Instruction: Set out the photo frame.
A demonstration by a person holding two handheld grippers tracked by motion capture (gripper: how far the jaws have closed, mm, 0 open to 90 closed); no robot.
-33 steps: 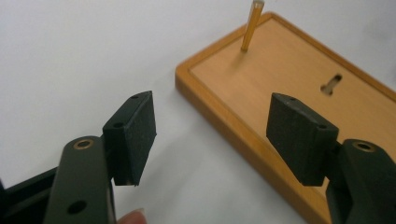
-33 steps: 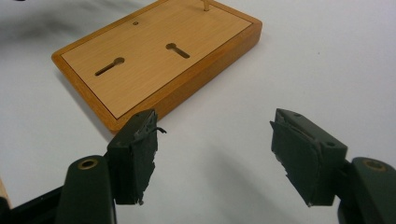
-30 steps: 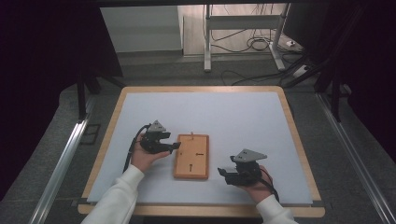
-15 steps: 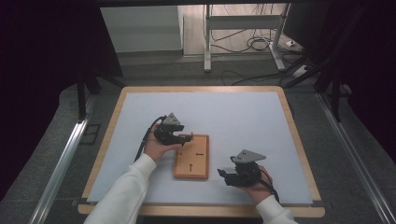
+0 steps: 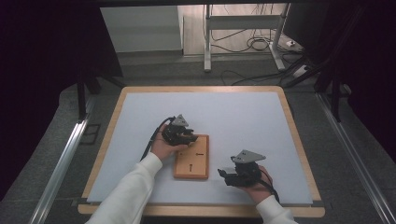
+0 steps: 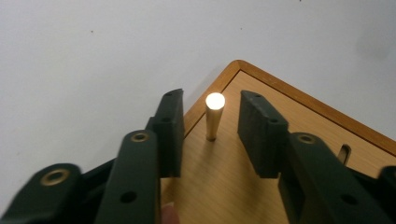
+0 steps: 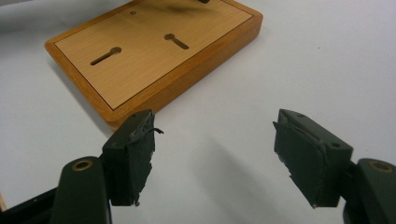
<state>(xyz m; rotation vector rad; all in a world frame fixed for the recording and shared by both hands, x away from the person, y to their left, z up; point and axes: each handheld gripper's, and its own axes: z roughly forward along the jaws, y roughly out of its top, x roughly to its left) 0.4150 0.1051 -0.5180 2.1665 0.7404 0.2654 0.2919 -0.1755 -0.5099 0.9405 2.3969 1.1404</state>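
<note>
Left: dark floor (image 5: 51, 116) with a metal rail (image 5: 60, 163) beside my tabletop (image 5: 243, 112), a pale sheet framed in light wood.

Left gripper (image 5: 180, 133): I hold it at the far left corner of the wooden board (image 5: 191, 163). Its fingers (image 6: 170, 130) have just been closing and stand either side of the upright brass peg (image 6: 214, 116), gaps showing on both sides, not pressing it.

Board: flat on the sheet, mid-front, with two keyhole slots (image 7: 106, 55).

Right gripper (image 5: 243, 172): near the front edge, just right of the board, fingers (image 7: 133, 154) spread wide over bare sheet.

Behind: pale wall (image 5: 140, 28), metal stand (image 5: 243, 37), loose cables (image 5: 254, 44).
</note>
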